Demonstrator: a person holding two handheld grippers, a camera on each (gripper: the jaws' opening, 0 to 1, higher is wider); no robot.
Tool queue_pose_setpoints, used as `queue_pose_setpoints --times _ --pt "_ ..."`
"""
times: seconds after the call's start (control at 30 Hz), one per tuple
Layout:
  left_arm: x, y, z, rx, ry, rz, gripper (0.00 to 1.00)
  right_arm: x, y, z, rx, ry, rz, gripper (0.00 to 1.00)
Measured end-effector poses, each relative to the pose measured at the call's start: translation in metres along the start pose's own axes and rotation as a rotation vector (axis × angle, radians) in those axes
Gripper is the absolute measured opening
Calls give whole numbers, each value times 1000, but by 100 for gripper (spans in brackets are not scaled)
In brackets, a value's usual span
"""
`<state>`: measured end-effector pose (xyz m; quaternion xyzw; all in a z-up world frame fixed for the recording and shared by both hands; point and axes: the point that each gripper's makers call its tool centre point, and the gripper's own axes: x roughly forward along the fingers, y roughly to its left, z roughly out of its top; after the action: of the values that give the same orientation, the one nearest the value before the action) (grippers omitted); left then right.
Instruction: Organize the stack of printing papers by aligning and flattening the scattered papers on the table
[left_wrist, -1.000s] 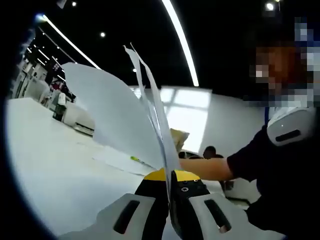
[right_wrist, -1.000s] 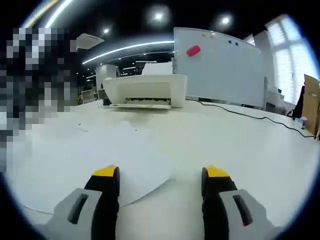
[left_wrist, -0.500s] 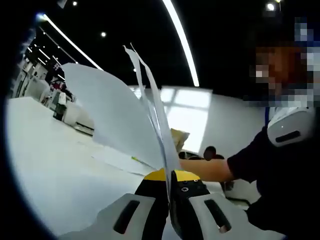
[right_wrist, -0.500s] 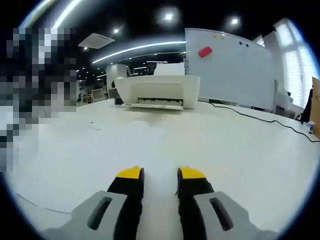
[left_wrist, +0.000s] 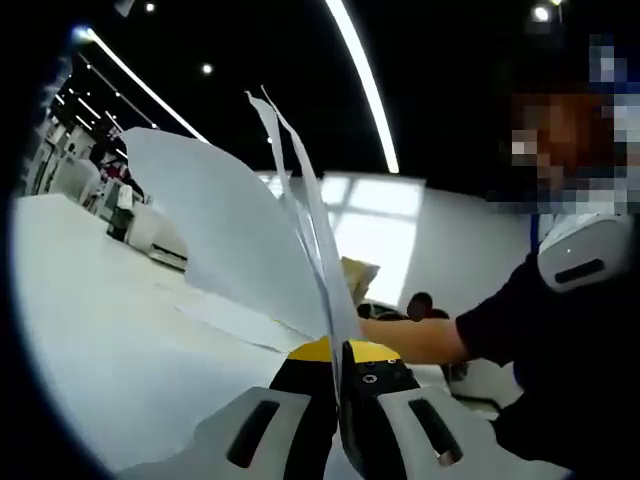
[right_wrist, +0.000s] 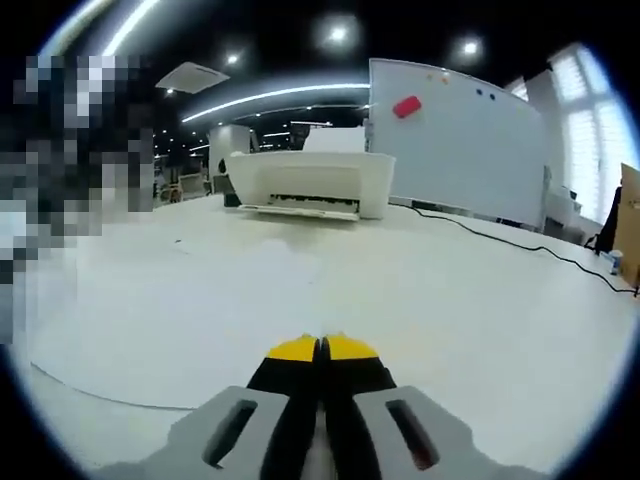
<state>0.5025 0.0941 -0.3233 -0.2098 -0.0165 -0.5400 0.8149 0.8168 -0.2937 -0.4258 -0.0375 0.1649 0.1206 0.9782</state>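
We see the left gripper (left_wrist: 336, 352) pinching upright papers (left_wrist: 235, 240), while the right gripper (right_wrist: 322, 347) is closed on a sheet (right_wrist: 130, 340) near a printer (right_wrist: 312, 182).

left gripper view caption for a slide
Hand-held gripper clamps upright sheets of paper above a white table.

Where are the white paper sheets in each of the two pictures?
Left gripper view: the white paper sheets stand up in a fan at the centre, pinched in the left gripper.
Right gripper view: one white sheet lies flat at the lower left, its curved edge beside the shut right gripper.
Shared landmark: the white table runs under both.
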Motion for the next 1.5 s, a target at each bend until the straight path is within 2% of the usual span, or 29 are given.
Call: queue_pose_setpoints --times 0.2,0.33,0.67,0.8,0.83,1.0,1.17,1.5 --pt "1 -3 1 0 -5 -14 6 -9 0 6 -37 -30 -10 0" --pt "1 -8 3 -1 -12 -34 6 -23 -3 14 27 -78 -30 0" --pt "4 -17 7 39 -31 -44 6 -54 9 18 135 -115 -5 0" --pt "4 -18 10 61 -43 -36 6 -74 13 33 146 -149 4 0" --pt "3 -13 13 102 -58 2 6 -80 14 38 148 -160 6 0" --pt "3 -15 11 124 -51 1 6 -106 20 58 129 -196 19 0" --pt "2 -17 10 115 -43 -19 6 -132 31 75 82 -213 46 0" --pt "1 -11 5 82 -21 -4 6 -179 45 112 43 -291 72 0"
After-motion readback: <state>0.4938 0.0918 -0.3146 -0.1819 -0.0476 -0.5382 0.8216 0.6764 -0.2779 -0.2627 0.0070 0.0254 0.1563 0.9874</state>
